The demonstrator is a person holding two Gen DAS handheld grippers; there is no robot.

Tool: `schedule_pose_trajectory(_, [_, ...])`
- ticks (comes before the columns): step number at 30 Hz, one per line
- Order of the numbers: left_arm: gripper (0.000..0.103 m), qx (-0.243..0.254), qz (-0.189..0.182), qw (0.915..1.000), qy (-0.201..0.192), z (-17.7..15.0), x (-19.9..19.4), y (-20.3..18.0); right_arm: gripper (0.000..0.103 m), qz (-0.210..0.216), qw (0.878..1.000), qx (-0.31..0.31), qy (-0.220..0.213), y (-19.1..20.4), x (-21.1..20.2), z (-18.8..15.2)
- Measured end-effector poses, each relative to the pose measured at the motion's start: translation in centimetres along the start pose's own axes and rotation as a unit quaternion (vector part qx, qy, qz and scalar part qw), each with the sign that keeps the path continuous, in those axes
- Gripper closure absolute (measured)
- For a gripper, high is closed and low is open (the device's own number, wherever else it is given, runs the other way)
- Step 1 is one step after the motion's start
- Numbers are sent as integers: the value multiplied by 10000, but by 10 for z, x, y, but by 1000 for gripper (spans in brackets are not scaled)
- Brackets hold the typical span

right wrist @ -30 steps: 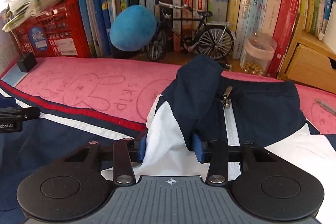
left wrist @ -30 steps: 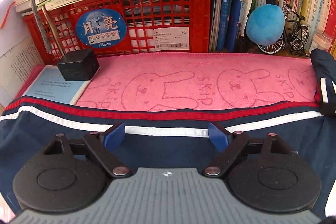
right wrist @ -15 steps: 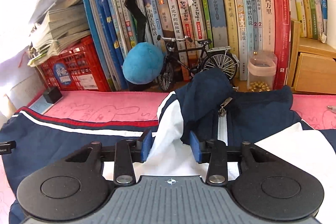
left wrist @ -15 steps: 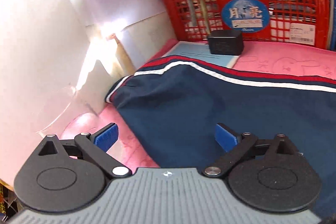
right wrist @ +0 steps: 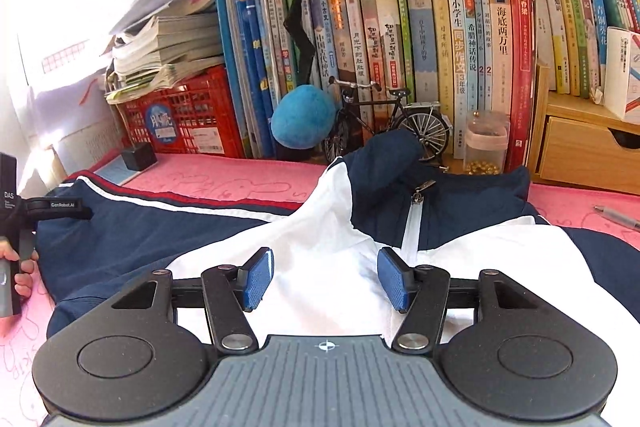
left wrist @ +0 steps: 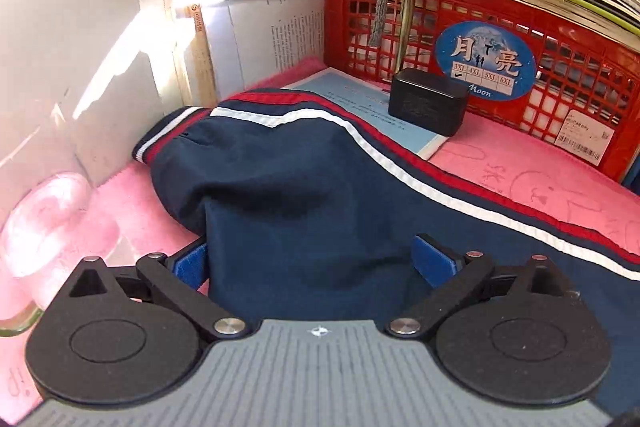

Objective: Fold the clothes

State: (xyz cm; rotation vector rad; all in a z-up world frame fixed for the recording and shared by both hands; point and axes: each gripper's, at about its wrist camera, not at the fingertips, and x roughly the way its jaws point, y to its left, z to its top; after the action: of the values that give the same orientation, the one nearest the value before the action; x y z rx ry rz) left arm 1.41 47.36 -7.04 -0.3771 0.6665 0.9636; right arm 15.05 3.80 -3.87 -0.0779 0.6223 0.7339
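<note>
Jacket (right wrist: 248, 227): was navy with white panels, red-and-white stripes. Towel (left wrist: 520, 179): pink, rabbit outlines. Crate (left wrist: 560, 67): red.

Left gripper (left wrist: 316, 263) tilted downward, jaws wide apart, blue pads (left wrist: 434, 259) straddling fabric without pressing. Right gripper (right wrist: 325, 279) tilted downward, jaws opening, pads (right wrist: 256, 279) clear of cloth below. Fingers (right wrist: 22, 267) wrap left gripper's handle at frame edge.
</note>
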Motion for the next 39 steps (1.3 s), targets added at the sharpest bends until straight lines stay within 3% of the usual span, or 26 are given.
schedule_pose_trajectory(3, [3,-91,12,10000,-3,8,8,2,42,16,10000,-6,37,1,1,-2])
schedule_pose_trajectory(6, [37,-160,-82,9998,-130,16,11,4,42,25,10000,9,50,2,3,-5])
schedule_pose_trajectory(8, [86,-6,213,9992,-324,21,8,-2,42,37,10000,12,59,4,5,-6])
schedule_pose_trajectory(11, [97,516,722,9943,-595,28,7,-16,42,44,9999,15,90,7,10,-6])
schedule_pose_trajectory(17, [97,428,1274,9879,-778,52,15,-8,42,71,10000,13,67,11,10,-4])
schedule_pose_trajectory(19, [95,638,1409,9867,-490,53,24,-13,42,47,9999,44,105,8,6,-5])
schedule_pose_trajectory(22, [85,916,1335,9864,-297,45,20,-25,42,18,9999,24,156,-1,-8,-9])
schedule_pose_trajectory(24, [70,1035,1202,9869,-311,38,11,-32,42,-11,9998,16,175,-10,-21,-14])
schedule_pose_trajectory(26, [50,1024,1006,9889,-394,32,-6,-37,42,-76,9998,61,186,-21,-36,-18])
schedule_pose_trajectory(29, [33,1303,792,9871,-489,22,-36,-52,42,-190,9991,333,184,-44,-64,-28])
schedule_pose_trajectory(34, [29,1863,195,9799,-687,-11,-96,-83,40,-698,9945,776,1,-97,-120,-54])
schedule_pose_trajectory(37, [29,1979,-551,9758,-743,-34,-136,-104,37,-1165,9871,1067,-259,-145,-159,-69])
schedule_pose_trajectory(39, [28,2183,-1146,9661,-759,-51,-169,-125,36,-1826,9766,1045,-445,-172,-179,-71])
